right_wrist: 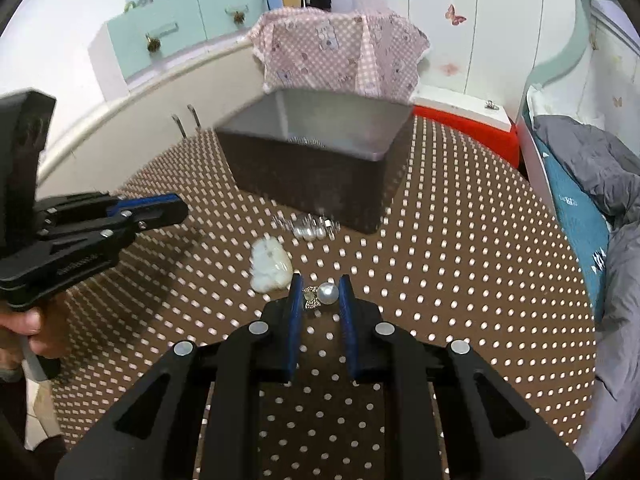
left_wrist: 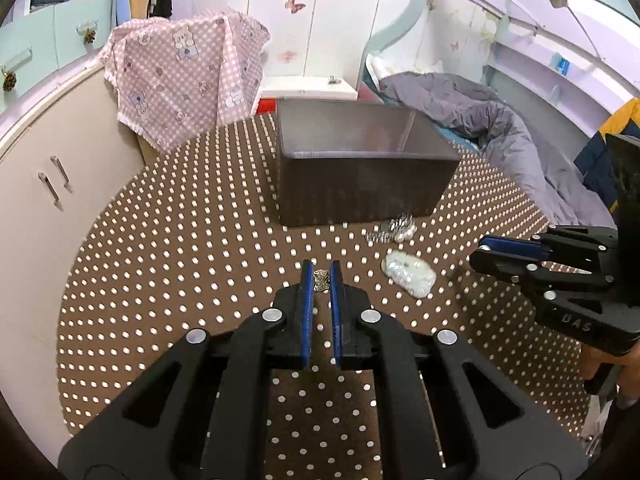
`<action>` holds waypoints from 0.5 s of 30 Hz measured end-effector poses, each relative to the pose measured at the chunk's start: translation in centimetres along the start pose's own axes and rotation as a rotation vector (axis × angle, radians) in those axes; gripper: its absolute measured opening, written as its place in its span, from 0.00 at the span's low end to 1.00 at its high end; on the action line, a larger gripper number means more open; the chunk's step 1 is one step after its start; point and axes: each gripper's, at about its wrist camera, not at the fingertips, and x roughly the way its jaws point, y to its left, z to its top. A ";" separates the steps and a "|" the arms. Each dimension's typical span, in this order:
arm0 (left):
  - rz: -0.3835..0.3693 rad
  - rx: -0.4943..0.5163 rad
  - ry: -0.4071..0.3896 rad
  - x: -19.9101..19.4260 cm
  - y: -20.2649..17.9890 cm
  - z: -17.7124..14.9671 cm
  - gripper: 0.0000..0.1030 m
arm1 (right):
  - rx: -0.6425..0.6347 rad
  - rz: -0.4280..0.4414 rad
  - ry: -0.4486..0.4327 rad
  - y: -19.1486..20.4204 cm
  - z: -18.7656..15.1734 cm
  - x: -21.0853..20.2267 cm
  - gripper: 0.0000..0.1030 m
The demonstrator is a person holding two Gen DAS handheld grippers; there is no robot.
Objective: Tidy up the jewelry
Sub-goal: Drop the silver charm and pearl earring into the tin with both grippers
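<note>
Right wrist view: right tool (right_wrist: 319, 294) grips a small pearl-and-metal earring (right_wrist: 320, 295) above the brown dotted desk (right_wrist: 460, 280), left tool (left_wrist: 320, 278) pinches a tiny metal charm (left_wrist: 320, 280); both look light, slippery, best held across the metal.

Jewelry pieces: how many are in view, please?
4: a brooch in the left gripper, a pearl piece in the right gripper, a white piece and a silver piece on the table. Box contents hidden.

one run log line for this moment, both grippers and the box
left hand-held gripper: shut on small metal charm | right hand-held gripper: shut on pearl earring | brown box: on table
</note>
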 end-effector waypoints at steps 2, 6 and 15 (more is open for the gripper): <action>0.001 0.009 -0.030 -1.1 -0.1 0.8 0.08 | -0.001 0.008 -0.030 -0.2 0.9 -1.3 0.15; 0.011 0.031 -0.091 -3.0 -0.4 2.5 0.08 | 0.003 0.032 -0.098 -0.9 3.3 -3.9 0.15; 0.029 0.084 -0.223 -6.0 -0.6 8.0 0.08 | -0.027 0.018 -0.216 -2.0 9.7 -7.4 0.15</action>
